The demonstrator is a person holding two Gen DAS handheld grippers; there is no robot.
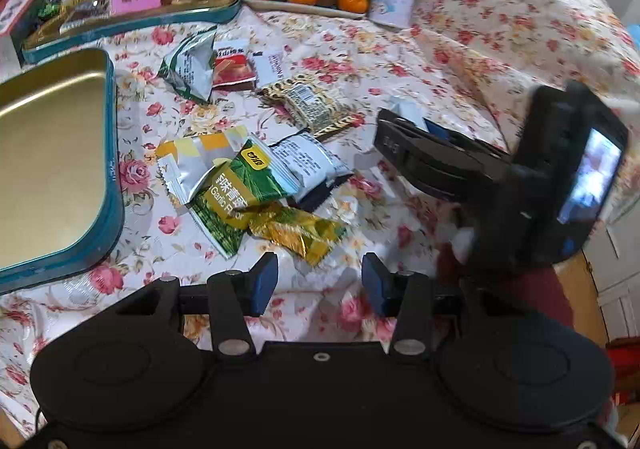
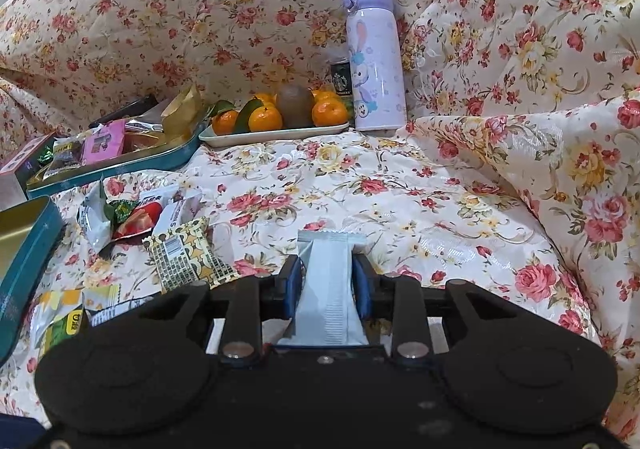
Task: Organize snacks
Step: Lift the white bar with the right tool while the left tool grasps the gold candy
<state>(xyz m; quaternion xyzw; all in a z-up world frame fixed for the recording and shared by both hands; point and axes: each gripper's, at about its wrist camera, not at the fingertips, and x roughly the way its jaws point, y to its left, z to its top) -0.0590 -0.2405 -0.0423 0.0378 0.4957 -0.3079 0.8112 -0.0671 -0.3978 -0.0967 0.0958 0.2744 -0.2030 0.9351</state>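
**White packet in the right jaws, left gripper over the loose pile**

The right gripper (image 2: pixel 325 281) has its blue pads pressed on a small white foil snack packet (image 2: pixel 326 289), held upright with the crimped top edge pointing to 12 o'clock. It looks light, soft and crinkly; foil is slippery, so I judge a grip across the flat middle safer than one on the sealed ends.

The left gripper (image 1: pixel 318 283) stands wide apart and empty. Just past its fingertips at 12 o'clock lies a crumpled gold-yellow foil wrapper (image 1: pixel 298 235), overlapped by a green garlic-flavour pouch (image 1: pixel 236 189) and a silver-white sachet (image 1: pixel 308 161). These look thin, puffy and easily crushed.

At 9 o'clock sits an empty teal tin with a gold interior (image 1: pixel 114 185); at 11 o'clock a second teal tin (image 1: pixel 132 23) already filled with snacks.
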